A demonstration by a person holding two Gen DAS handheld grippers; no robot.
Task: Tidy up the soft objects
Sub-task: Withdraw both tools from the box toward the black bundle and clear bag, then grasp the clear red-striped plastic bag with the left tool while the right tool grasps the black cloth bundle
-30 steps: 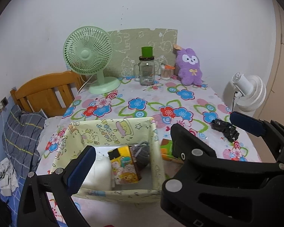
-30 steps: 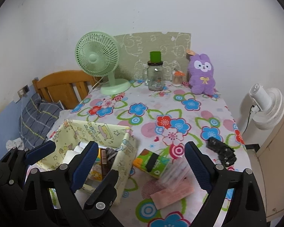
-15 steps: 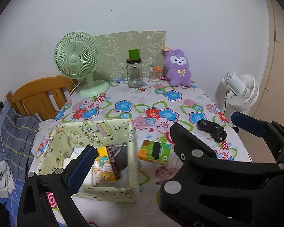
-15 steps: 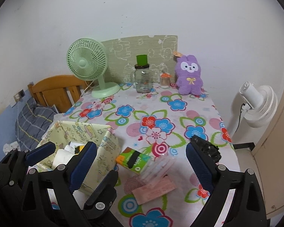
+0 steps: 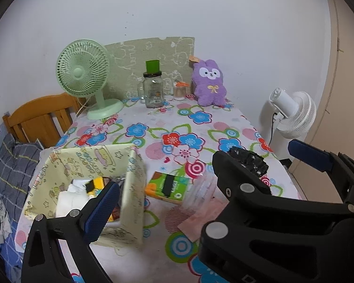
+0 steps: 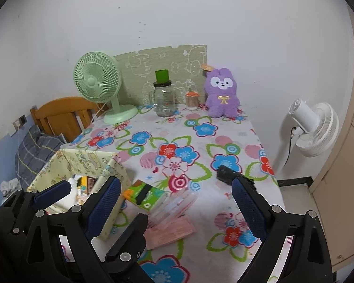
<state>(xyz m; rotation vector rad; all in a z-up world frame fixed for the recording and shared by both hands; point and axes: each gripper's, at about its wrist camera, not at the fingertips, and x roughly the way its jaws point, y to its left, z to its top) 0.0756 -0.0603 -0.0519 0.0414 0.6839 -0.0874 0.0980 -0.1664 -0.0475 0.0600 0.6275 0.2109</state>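
The right gripper (image 6: 175, 204) hangs above the near desk (image 6: 200, 141) edge, jaws spread wide with nothing between them. Beneath it lie a clear pack (image 6: 177, 202) and a pink pack (image 6: 170, 232), touching; a green tissue pack (image 6: 145, 194) sits just left of them. A black object (image 6: 226, 175) lies near the right edge, partly behind the right finger. The left gripper (image 5: 198, 176) is also wide open and empty, one finger over the yellow fabric bin (image 5: 132, 188) at the desk's left, which holds white and boxed items. At the far edge by the wall stands the purple plush (image 6: 221, 93), upright, beside a small jar (image 6: 191, 99), a glass jar (image 6: 164, 100) and a green fan (image 6: 99, 82).
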